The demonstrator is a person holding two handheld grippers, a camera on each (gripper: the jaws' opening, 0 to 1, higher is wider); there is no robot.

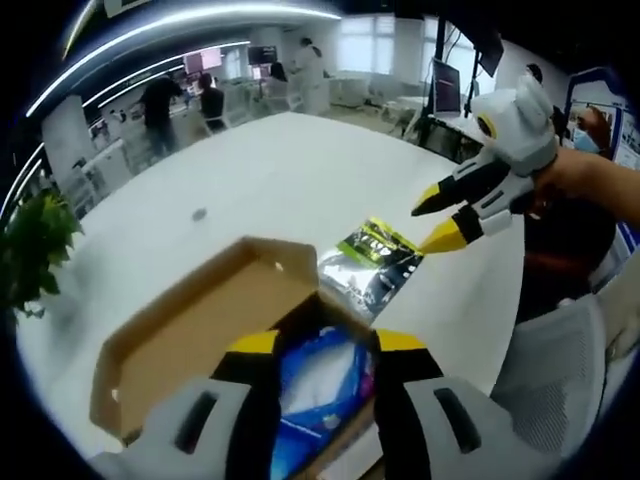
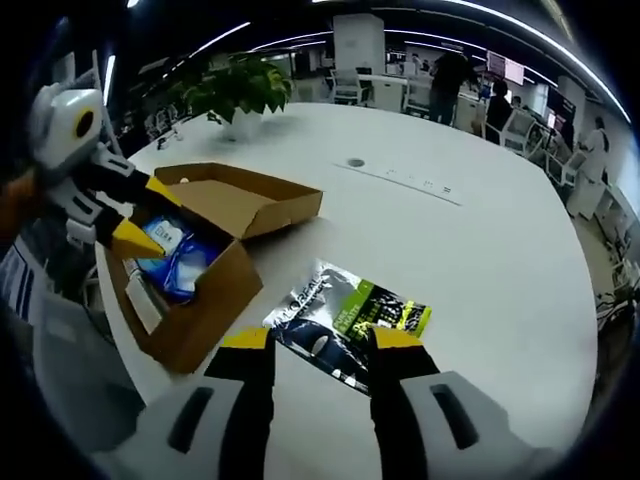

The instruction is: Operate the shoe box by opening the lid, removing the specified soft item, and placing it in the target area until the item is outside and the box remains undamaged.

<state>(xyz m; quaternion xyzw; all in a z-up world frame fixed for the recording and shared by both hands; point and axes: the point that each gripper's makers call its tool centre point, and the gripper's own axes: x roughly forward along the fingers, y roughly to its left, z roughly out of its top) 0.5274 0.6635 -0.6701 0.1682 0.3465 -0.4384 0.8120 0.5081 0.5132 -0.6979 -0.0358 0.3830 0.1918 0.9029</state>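
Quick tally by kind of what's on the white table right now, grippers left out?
Cardboard shoe box, lid open: 1
Blue soft packet inside the box: 1
Silver-and-green foil pouch on the table: 1
Potted plant: 1
Total: 4

A packet [image 2: 350,322] lies on the table [image 2: 480,260] beside the open box [image 2: 215,270].

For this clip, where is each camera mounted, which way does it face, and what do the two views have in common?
Left gripper view: rides on the left gripper, looking down into the open cardboard box at a blue soft pack; the right gripper and the person's hand enter from the right.
Right gripper view: rides on the right gripper, hanging above the green-and-silver packet on the white table; the left gripper reaches in over the box from the left.
Shared: box, blue pack, packet, table, potted plant.
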